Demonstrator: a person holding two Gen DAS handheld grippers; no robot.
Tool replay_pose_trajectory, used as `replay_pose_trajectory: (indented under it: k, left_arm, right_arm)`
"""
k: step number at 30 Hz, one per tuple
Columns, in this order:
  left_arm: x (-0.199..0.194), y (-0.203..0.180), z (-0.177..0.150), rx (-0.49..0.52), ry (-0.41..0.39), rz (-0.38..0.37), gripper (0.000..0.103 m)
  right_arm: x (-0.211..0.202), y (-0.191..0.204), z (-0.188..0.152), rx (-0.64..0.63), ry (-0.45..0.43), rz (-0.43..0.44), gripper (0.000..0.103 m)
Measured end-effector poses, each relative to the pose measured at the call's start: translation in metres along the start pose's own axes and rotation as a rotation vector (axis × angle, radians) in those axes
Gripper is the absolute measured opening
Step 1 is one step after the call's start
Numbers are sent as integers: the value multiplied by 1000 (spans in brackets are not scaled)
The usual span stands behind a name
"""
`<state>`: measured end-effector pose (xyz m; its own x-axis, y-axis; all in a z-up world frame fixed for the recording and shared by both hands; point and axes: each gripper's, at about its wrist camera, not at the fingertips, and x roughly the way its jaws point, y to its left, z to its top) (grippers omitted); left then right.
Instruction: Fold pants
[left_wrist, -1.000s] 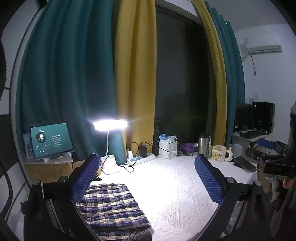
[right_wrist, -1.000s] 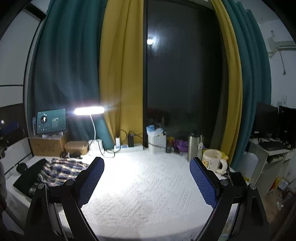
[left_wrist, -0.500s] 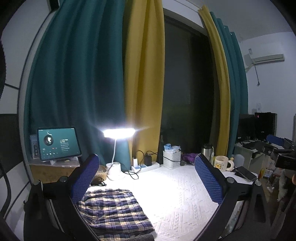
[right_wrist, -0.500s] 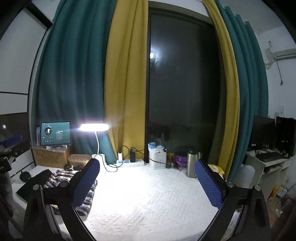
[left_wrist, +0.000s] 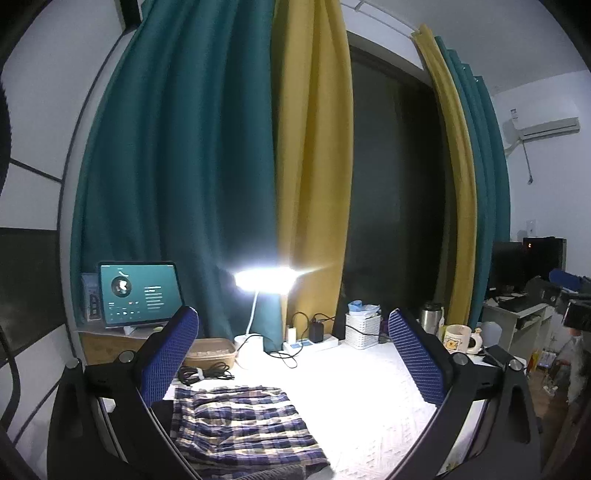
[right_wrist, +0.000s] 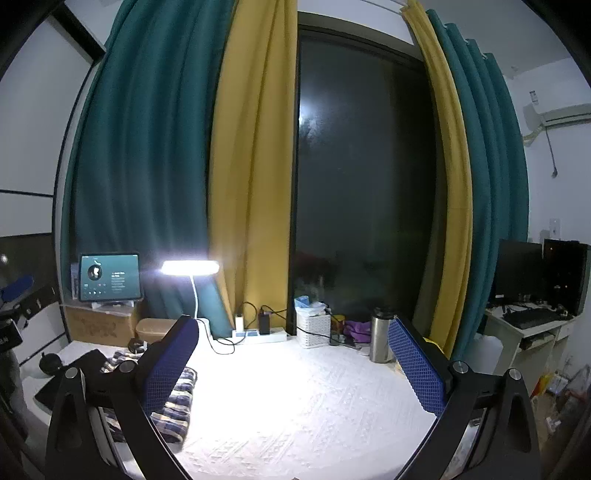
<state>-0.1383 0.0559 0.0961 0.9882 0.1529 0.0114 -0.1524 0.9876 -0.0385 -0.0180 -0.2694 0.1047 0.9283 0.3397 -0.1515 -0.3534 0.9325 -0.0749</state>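
The blue and cream plaid pants (left_wrist: 240, 428) lie folded in a flat pile at the left of the white textured table (left_wrist: 362, 398). My left gripper (left_wrist: 295, 354) is open and empty, held above the table with the pants below its left finger. In the right wrist view the pants (right_wrist: 177, 398) show partly behind the left finger. My right gripper (right_wrist: 291, 362) is open and empty over the bare middle of the table (right_wrist: 295, 398). Both grippers are apart from the cloth.
A lit desk lamp (left_wrist: 266, 280), a tablet (left_wrist: 136, 299) on a cardboard box, a power strip (left_wrist: 310, 343), a white basket (left_wrist: 364, 328), a steel flask (right_wrist: 380, 338) and a mug (left_wrist: 458, 338) line the far edge before the curtains. A dark cloth (right_wrist: 74, 373) lies at the left.
Both grippers have tilted upward and drawn back, so more curtain and ceiling show. The pants have not moved. Both stay open.
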Motion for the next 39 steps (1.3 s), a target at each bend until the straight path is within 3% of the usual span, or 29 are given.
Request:
replay_pose_trajectory:
  k: [13,39]
  left_arm:
    - [2,25,-6,-29,27,46,102]
    - [8,16,-10,6,50,16,102]
  right_arm:
    - [11,23,-1,-41,40,37,103]
    - [13,16,-5,-28,52,26,103]
